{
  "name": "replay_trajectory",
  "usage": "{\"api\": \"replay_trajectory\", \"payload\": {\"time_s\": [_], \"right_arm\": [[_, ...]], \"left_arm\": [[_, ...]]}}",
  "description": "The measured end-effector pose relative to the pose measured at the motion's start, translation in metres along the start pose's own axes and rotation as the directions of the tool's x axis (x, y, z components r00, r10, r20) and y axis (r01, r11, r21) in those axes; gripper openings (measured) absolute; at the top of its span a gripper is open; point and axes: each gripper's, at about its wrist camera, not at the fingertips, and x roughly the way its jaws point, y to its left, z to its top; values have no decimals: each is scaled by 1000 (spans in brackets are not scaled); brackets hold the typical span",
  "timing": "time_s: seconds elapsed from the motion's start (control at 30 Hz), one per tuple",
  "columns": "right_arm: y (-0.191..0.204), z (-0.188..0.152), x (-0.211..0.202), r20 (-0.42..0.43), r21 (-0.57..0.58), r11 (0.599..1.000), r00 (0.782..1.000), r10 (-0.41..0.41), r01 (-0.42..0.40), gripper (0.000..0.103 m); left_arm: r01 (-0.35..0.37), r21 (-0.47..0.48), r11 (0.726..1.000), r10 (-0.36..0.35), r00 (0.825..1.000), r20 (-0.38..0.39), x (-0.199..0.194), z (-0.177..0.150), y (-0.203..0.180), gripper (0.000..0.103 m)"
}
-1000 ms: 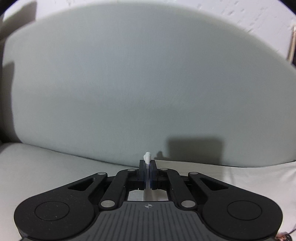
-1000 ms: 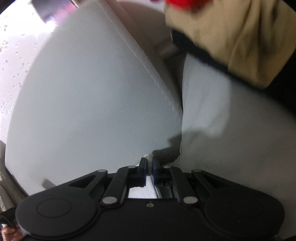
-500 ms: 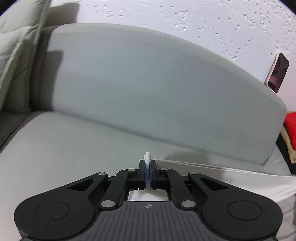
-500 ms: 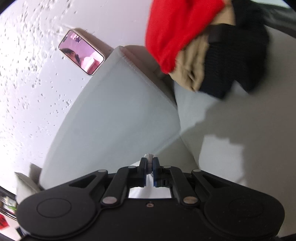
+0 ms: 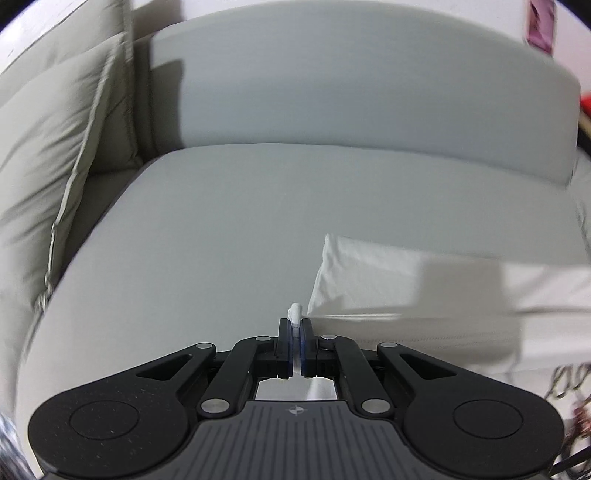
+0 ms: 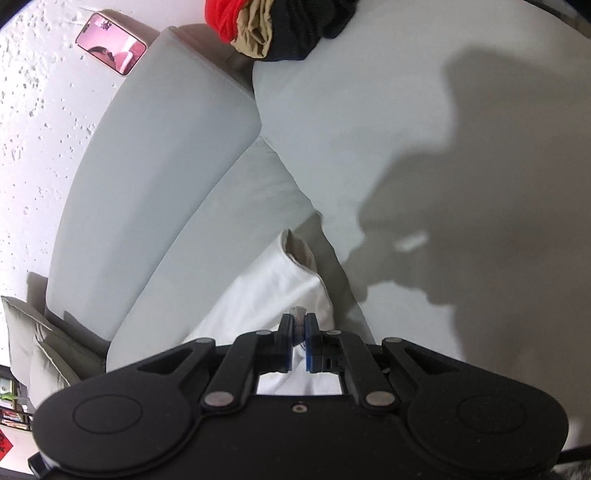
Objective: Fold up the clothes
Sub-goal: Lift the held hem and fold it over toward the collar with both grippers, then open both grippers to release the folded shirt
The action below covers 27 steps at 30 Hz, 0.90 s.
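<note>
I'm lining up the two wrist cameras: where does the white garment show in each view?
Left wrist: the white garment spreads across the lower right over the sofa seat, a bit of it pinched in the left gripper.
Right wrist: the white garment sits lower centre, running under the right gripper, which pinches it.
Shared landmark: the phone against the wall, top right corner in the left view.

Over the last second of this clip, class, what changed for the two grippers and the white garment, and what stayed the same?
Both grippers drew back from the sofa backrest, so the seat cushion now fills the left view and the white garment trails in a fold behind them. Nothing was released: the left gripper and right gripper stay shut on the cloth. The clothes pile stays on the sofa.
</note>
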Motion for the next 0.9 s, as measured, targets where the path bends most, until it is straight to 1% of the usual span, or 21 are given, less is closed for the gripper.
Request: {"api": "replay_trajectory", "payload": {"time_s": [0.07, 0.1, 0.17, 0.27, 0.43, 0.53, 0.63, 0.83, 0.9], "right_arm": [[-5, -8, -14, 23, 19, 1000, 1000, 21, -22, 6], [-5, -11, -22, 42, 17, 999, 999, 35, -35, 6], [-5, -17, -37, 73, 9, 998, 996, 57, -57, 5], [-7, -22, -45, 89, 1, 997, 993, 79, -79, 5], [-12, -25, -50, 82, 5, 996, 993, 90, -91, 5], [-15, -29, -57, 82, -14, 996, 992, 93, -92, 5], [-18, -38, -64, 74, -35, 996, 993, 87, -85, 5], [-29, -55, -74, 66, -36, 996, 994, 83, -81, 5], [-31, -62, -77, 64, -41, 996, 995, 78, -75, 5]], "left_arm": [[23, -51, 998, -22, 999, 25, -11, 2, 7, 3], [32, -58, 998, -29, 999, 40, -17, -6, 12, 3], [41, -59, 997, -37, 998, 58, -29, -15, 13, 3], [46, -58, 997, -42, 997, 71, -33, -20, 10, 3], [39, -52, 998, -34, 996, 81, -42, -36, 5, 3], [31, -46, 998, -27, 996, 89, -49, -44, 4, 3], [17, -35, 999, -14, 996, 88, -53, -51, 4, 3], [-5, -14, 1000, 6, 997, 83, -65, -73, 8, 4], [-5, -13, 1000, 6, 998, 67, -65, -81, 10, 4]]}}
